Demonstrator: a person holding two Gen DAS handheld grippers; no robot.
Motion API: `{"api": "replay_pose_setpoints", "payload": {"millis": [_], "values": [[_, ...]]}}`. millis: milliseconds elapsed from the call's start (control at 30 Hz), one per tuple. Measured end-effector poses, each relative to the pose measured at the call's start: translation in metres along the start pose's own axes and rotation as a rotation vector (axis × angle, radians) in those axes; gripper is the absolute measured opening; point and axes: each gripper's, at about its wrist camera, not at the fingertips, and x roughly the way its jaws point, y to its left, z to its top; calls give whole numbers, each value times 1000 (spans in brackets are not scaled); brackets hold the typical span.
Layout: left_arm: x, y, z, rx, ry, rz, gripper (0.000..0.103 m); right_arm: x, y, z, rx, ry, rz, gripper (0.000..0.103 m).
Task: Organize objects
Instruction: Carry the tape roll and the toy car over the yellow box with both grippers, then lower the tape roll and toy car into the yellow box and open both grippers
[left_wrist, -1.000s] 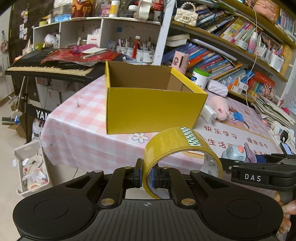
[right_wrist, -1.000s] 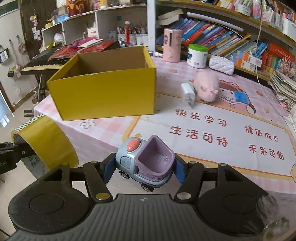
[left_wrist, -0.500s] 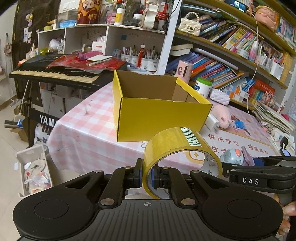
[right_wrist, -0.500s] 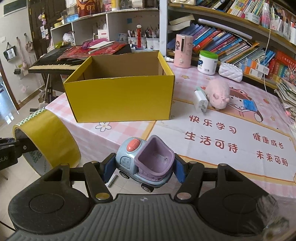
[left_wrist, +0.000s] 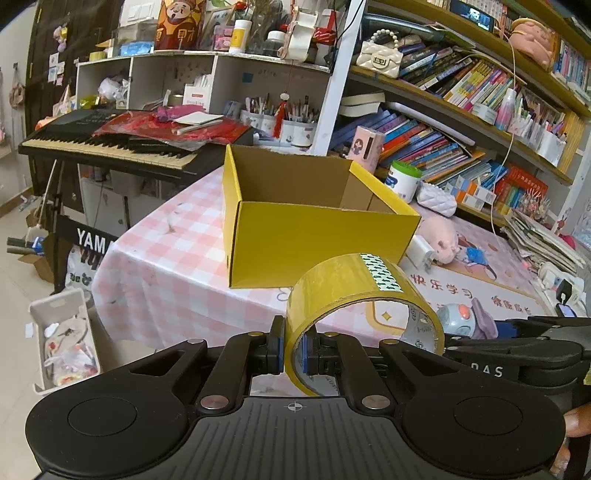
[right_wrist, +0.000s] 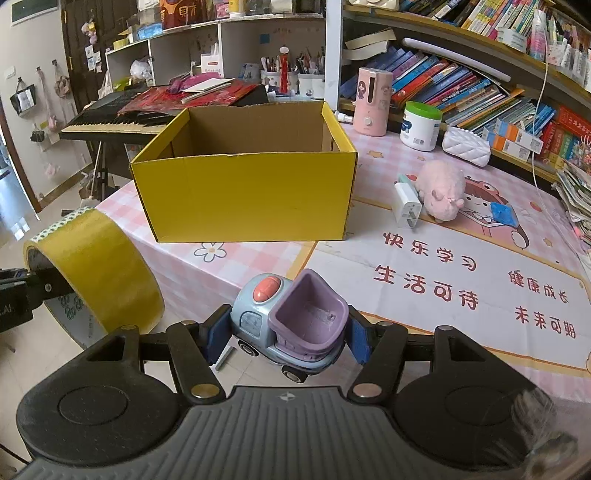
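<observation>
Since a second ago, the box (left_wrist: 314, 221) is sitting further right and lower in my left view, and more of the shelves above the keyboard (left_wrist: 110, 144) is showing; both grips are looking unchanged.

In the left wrist view, I am holding the left gripper (left_wrist: 293, 350) off the near edge of the surface (left_wrist: 166, 266), its jaws closed almost fully on the wall of the tape (left_wrist: 354, 291). The roll is standing on edge, its open side facing right. The box, open and empty as far as I can see, is resting on the checked cloth beyond the tape. To its right a pig (left_wrist: 437, 236) and a charger (left_wrist: 419, 253) are lying just beside each other.

In the right wrist view, I am gripping the car (right_wrist: 291, 321) with the right gripper (right_wrist: 284, 338), its jaws partly open and pressing on the toy's two sides. The car is hanging above the surface's near edge (right_wrist: 258, 273), its purple bucket facing up. The box (right_wrist: 243, 192) is standing ahead, slightly left. The tape (right_wrist: 96, 269) is showing at far left, held clear of the surface. The pig (right_wrist: 441, 190) is touching the charger (right_wrist: 406, 205) right of the box.
</observation>
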Motion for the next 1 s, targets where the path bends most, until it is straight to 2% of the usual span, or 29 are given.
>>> {"api": "replay_pose_setpoints", "payload": {"millis": [233,433,633,733,1000], "values": [[3,0,26,-14,-54,-1,7,8,-5,12,-2,-29,3,61],[13,6,69,-38,-141,21,7,19,-13,49,0,-105,12,61],[38,8,101,-44,-184,66,7,33,-22,91,-5,-165,43,61],[57,7,111,-33,-186,94,7,40,-24,110,-24,-196,60,61],[113,-2,122,2,-116,175,7,67,-29,147,-86,-228,113,61]]}}
